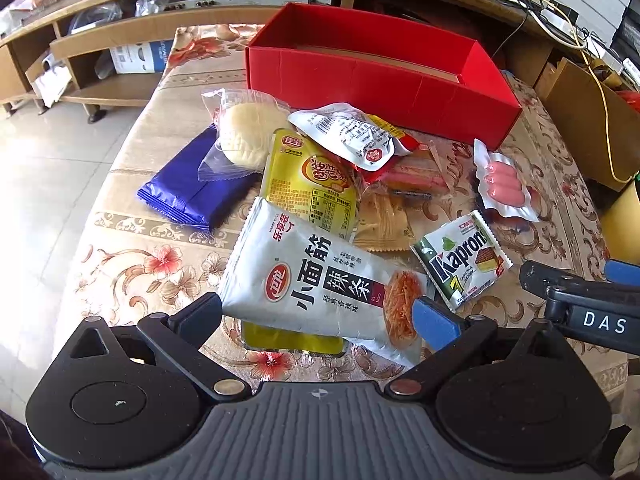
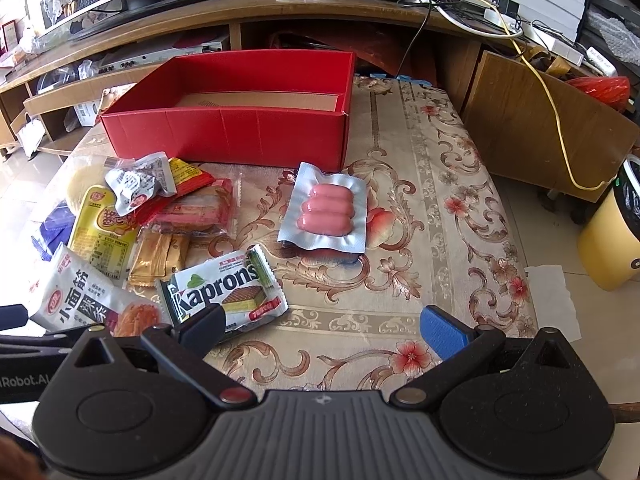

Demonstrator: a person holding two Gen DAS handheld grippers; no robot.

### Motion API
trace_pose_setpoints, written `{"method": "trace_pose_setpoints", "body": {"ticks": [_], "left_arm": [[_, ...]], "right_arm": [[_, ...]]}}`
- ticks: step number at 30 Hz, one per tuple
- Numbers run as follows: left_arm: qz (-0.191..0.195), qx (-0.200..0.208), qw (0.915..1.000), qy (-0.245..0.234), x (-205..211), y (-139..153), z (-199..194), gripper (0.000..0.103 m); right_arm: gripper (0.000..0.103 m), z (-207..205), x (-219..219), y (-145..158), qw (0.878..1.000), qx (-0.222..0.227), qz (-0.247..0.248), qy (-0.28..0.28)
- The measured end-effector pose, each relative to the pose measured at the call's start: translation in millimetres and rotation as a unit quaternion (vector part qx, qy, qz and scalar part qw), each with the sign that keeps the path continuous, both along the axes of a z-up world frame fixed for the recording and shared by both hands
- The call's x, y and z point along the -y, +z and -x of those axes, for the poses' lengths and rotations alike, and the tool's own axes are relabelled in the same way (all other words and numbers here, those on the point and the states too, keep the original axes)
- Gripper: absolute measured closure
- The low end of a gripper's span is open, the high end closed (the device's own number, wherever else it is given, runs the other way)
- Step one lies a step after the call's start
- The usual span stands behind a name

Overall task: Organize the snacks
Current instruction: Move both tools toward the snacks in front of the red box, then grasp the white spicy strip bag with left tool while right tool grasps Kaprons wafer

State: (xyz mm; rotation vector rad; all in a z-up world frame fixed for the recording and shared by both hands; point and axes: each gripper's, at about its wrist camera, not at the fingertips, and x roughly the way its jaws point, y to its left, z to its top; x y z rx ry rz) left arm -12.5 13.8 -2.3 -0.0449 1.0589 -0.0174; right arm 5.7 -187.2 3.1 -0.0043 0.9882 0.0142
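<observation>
— Red box (image 2: 240, 136): position?
— Upper centre of the frame, on the floral surface (image 2: 400, 240); snacks heaped lower left.
— Left tool (image 1: 320, 312)?
— Pinching the white noodle-strip packet (image 1: 320, 284), lower centre.
— Right tool (image 2: 324, 328)?
— Spread wide, holding nothing, beside the Kaprons wafer (image 2: 228, 292); sausage pack (image 2: 326, 210) mid-frame.

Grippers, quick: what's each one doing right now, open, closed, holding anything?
Left gripper: closed on the white spicy-strip snack packet, lifted off the pile.
Right gripper: open, empty, over the floral tablecloth.
</observation>
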Motion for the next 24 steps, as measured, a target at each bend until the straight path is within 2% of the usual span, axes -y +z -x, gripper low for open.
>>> {"method": "trace_pose_setpoints", "body": {"ticks": [12, 17, 20, 24], "left_arm": [[-0.001, -0.005, 1.0000, 0.009, -6.8, -2.0, 0.4, 0.001], [0.004, -0.004, 0.9997, 0.023, -16.7, -0.8, 2.2, 0.001], [0.007, 0.003, 0.9995, 0.031, -22.5, 2.3, 2.8, 0.001], [0.020, 0.008, 0.9991, 0.037, -29.1, 5.2, 3.0, 0.001]], "right_arm": [[0.002, -5.5, -5.7, -3.2, 1.000, -0.020, -0.011, 0.003], [0.003, -13.1, -5.9, -9.7, 0.995, -0.068, -0.070, -0.009], [0.006, -19.5, -3.8, -16.3, 0.984, -0.111, -0.133, -0.026], [0.007, -32.0, -10.5, -22.9, 0.973, -0.142, -0.174, -0.044]]}}
